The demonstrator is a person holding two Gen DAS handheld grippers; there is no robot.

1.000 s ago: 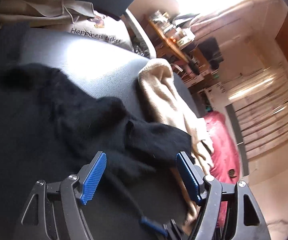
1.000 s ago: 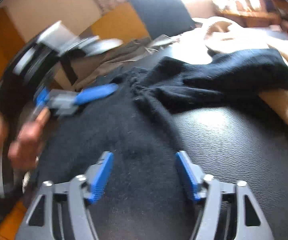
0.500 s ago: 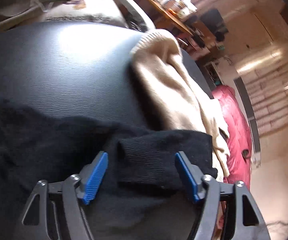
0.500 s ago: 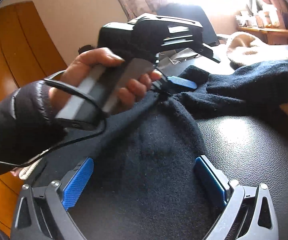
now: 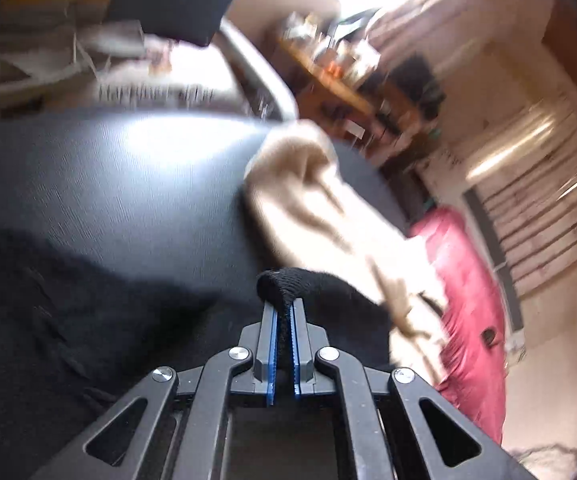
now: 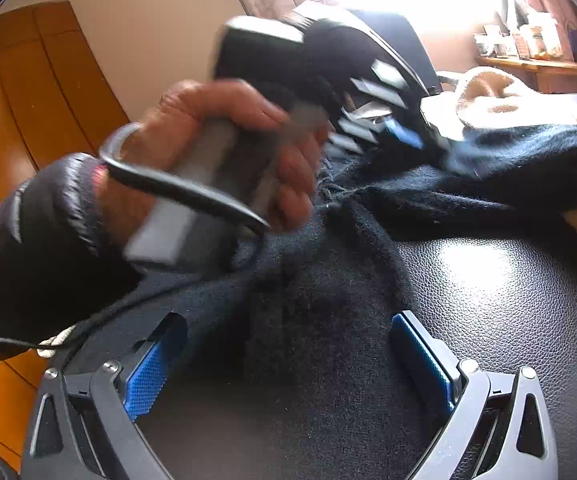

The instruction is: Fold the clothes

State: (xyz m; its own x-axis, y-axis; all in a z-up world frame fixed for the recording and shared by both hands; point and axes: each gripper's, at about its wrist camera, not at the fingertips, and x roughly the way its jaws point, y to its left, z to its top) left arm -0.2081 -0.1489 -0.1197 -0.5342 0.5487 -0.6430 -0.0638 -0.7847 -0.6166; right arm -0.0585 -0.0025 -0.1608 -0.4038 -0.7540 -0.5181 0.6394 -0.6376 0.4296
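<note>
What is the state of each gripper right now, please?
Left gripper: shut on the cuff of the black sweater.
Right gripper: open, holding nothing, with the black sweater lying between its fingers.

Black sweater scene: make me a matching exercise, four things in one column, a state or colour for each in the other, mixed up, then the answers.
1. left gripper
2. right gripper
3. black sweater
4. beige garment

A. light-coloured, lying past the dark one
B. jaws wide open
C. pinched at a cuff, spread on the black surface
D. shut on fabric

Pairs: 1-D, 2-B, 3-C, 4-A
</note>
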